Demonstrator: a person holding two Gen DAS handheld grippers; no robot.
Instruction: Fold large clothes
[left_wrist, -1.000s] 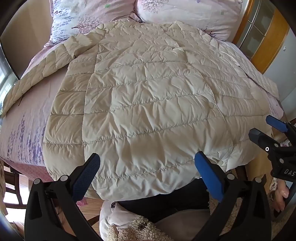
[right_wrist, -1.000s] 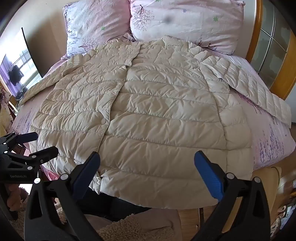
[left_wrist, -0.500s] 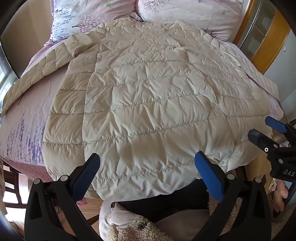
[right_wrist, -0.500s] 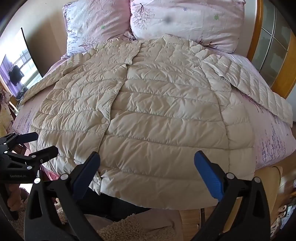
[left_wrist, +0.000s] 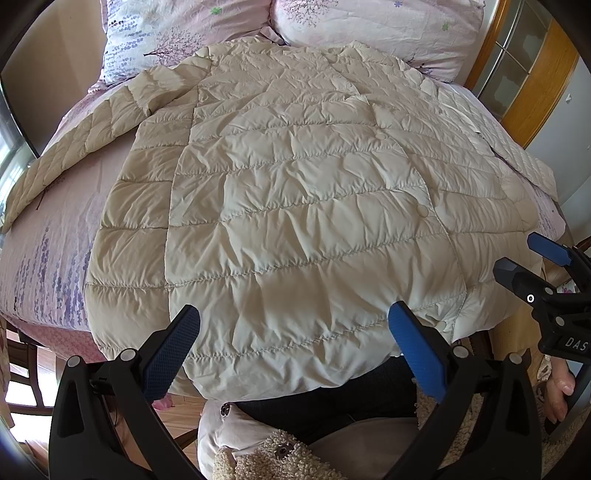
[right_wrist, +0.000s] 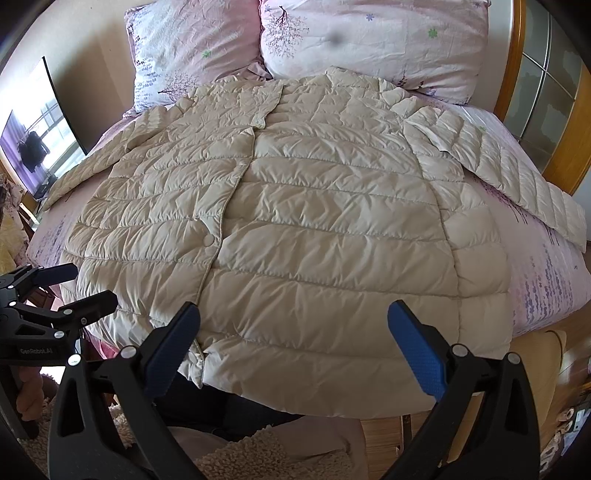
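While the cream quilted jacket lies spread flat on the bed, front side up and snapped closed, both pairs of tongs hang released just off its hem, gripping nothing. At 9 o'clock in the left wrist view, the jacket's one sleeve stretches out across the pink floral sheet. At 6 o'clock the left tongs stand wide apart, blue pads facing each other over the hem, which droops past the bed's near edge. At 12 o'clock two floral pillows sit against the collar. At 3 o'clock the right tongs come in from the side, also parted, beside the jacket's lower corner, and a hand shows below them (only its fingers are visible).

In the right wrist view, the left tongs appear at 9 o'clock, close to the hem's corner but not touching it as far as can be seen. The snap placket runs from 12 toward 7 o'clock. The right tongs sit spread at 6 o'clock above the hem. At 3 o'clock the other sleeve lies angled out over the sheet, near a wooden frame.
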